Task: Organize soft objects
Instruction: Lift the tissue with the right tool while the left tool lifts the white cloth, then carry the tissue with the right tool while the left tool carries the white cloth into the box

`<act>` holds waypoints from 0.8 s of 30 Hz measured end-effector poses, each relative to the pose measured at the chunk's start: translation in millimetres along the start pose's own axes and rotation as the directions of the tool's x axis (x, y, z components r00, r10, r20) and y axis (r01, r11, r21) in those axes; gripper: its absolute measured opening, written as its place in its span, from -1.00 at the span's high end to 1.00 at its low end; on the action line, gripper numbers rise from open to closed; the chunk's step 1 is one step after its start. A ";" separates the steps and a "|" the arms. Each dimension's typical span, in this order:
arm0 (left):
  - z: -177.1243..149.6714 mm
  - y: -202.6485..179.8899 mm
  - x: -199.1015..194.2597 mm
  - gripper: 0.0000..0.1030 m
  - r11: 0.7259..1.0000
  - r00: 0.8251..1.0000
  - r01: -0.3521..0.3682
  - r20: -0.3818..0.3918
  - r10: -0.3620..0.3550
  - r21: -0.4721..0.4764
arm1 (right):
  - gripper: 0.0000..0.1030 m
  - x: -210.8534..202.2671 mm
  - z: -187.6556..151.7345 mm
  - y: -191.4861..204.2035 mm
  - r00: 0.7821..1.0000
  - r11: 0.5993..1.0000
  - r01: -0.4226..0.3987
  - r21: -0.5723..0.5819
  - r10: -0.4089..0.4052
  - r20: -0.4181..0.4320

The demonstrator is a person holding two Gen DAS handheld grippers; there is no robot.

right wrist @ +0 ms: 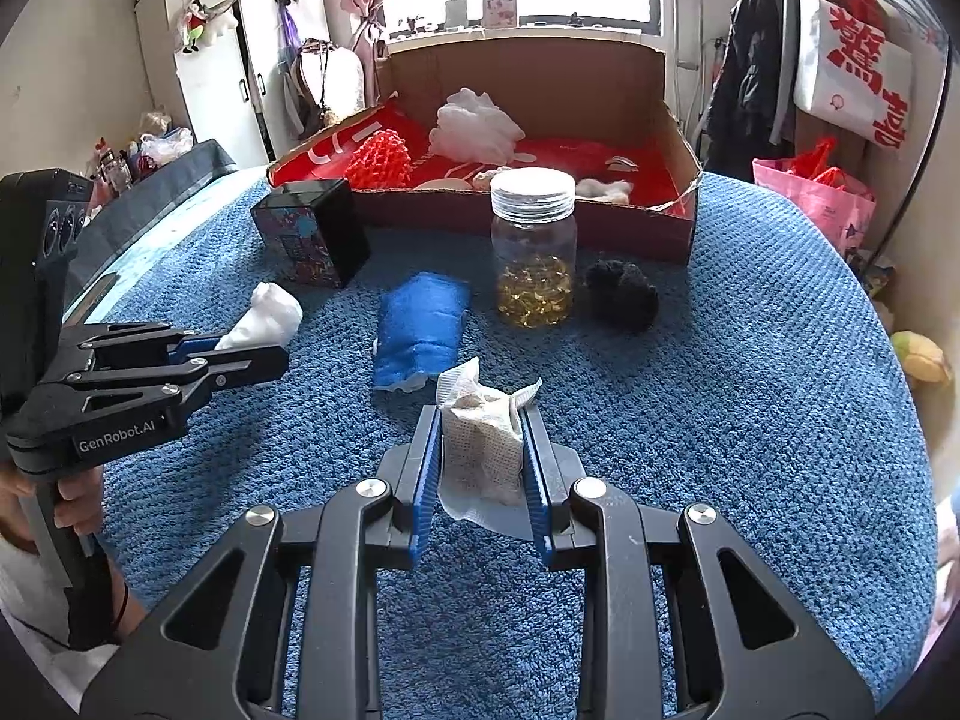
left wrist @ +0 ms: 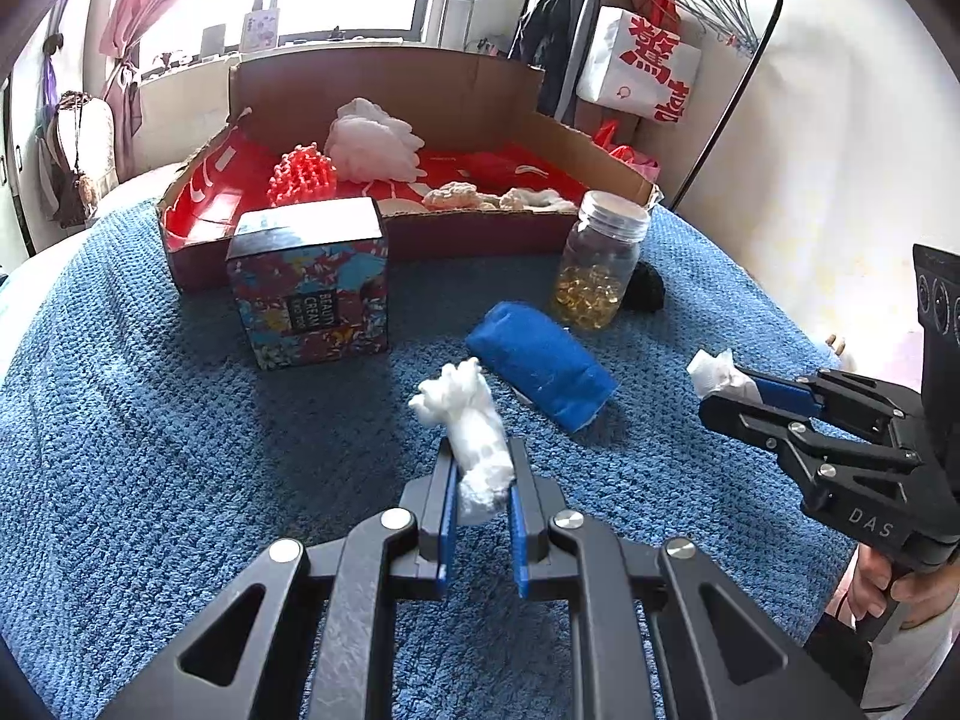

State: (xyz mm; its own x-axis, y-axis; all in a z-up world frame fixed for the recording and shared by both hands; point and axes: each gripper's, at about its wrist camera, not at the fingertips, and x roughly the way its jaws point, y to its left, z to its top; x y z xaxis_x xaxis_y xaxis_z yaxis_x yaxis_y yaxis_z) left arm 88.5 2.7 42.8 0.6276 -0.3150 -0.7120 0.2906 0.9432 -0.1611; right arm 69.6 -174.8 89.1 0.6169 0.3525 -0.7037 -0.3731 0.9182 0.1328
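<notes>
Both grippers loaded above a blue knitted blanket [left wrist: 180, 420]. The left gripper [left wrist: 480, 474] is closed on a white cotton wad [left wrist: 474, 438], most of which protrudes beyond the fingertips. The right gripper [right wrist: 480, 438] is closed on a gauze sachet [right wrist: 480, 444], pinched across its middle; in the left wrist view the same sachet [left wrist: 717, 375] shows at the tip of the right gripper [left wrist: 729, 393].

The probable destination, a low cardboard box [right wrist: 540, 216] with a red lining, lies at the far side and already holds a white mesh puff [left wrist: 372, 141], a red knobbed ball [left wrist: 300, 174] and pale fluffy pieces [left wrist: 498, 198].

Risks, as judged: the cotton wad could shed or slide out, since the grip bears only on its lower end; the sachet could slip or tear if squeezed harder.

Obstacles: a clear jar of golden capsules [right wrist: 534, 252] and a patterned beauty cream box [left wrist: 309, 288] stand directly before the box's near wall, so a low approach could topple the jar. A blue cloth roll [left wrist: 540, 360] and a black fluffy ball [right wrist: 621, 294] remain on the blanket, apparently unsorted.
</notes>
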 end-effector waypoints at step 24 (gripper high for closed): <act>10.2 54.1 -5.4 0.70 0.993 0.996 -0.085 -0.034 0.082 -0.087 | 0.52 13.3 20.4 -35.6 0.995 0.996 0.088 0.032 -0.087 -0.041</act>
State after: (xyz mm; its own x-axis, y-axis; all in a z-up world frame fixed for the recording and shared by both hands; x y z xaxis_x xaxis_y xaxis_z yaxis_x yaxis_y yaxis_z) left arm 108.2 54.4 44.9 0.6243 -0.2325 -0.7458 0.1720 0.9722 -0.1592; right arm 105.2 -199.1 89.2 0.6182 0.2637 -0.7405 -0.2950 0.9510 0.0924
